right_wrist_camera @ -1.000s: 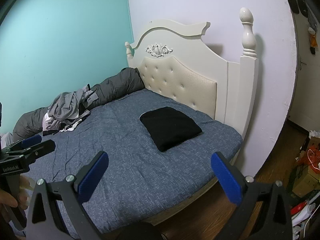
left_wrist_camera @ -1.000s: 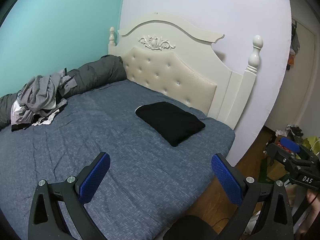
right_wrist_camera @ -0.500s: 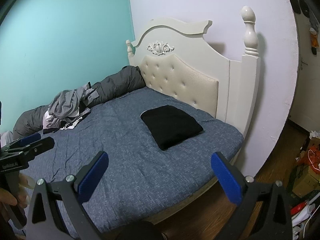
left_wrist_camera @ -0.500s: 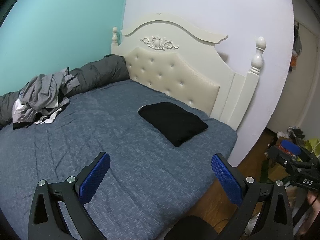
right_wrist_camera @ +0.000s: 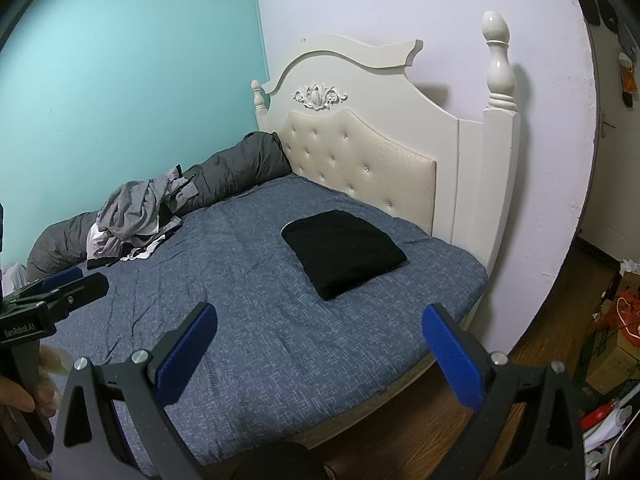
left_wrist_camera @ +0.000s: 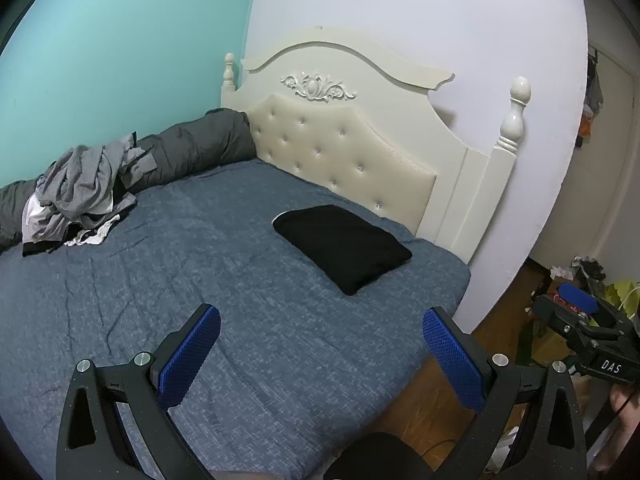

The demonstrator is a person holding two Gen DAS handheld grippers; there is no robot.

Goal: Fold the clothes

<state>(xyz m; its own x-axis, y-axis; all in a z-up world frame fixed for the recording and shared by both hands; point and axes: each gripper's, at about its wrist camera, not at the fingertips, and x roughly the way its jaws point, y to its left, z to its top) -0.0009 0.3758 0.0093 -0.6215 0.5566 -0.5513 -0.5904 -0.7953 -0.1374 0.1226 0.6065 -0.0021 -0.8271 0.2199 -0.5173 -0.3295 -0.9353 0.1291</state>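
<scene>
Both the left gripper [left_wrist_camera: 320,344] and the right gripper [right_wrist_camera: 318,338] hang spread wide and empty above the blue bedspread [left_wrist_camera: 200,280]. Farther on, a folded black garment [left_wrist_camera: 344,248] lies near the headboard [left_wrist_camera: 344,160]. The unfolded grey clothes pile [left_wrist_camera: 80,196] sits at the bed's far side, against the rolled dark duvet [left_wrist_camera: 200,144].

Both hand-held grippers [left_wrist_camera: 320,356] [right_wrist_camera: 318,354] agape, empty

clothes pile [left_wrist_camera: 78,196]: garments tangled, single pieces hard to tell apart
rolled grey duvet [left_wrist_camera: 8,216]: far end cut off by the frame edge
floor clutter [right_wrist_camera: 612,320]: blurred, items unclear
hand [right_wrist_camera: 16,400]: partly cut off at the edge
</scene>
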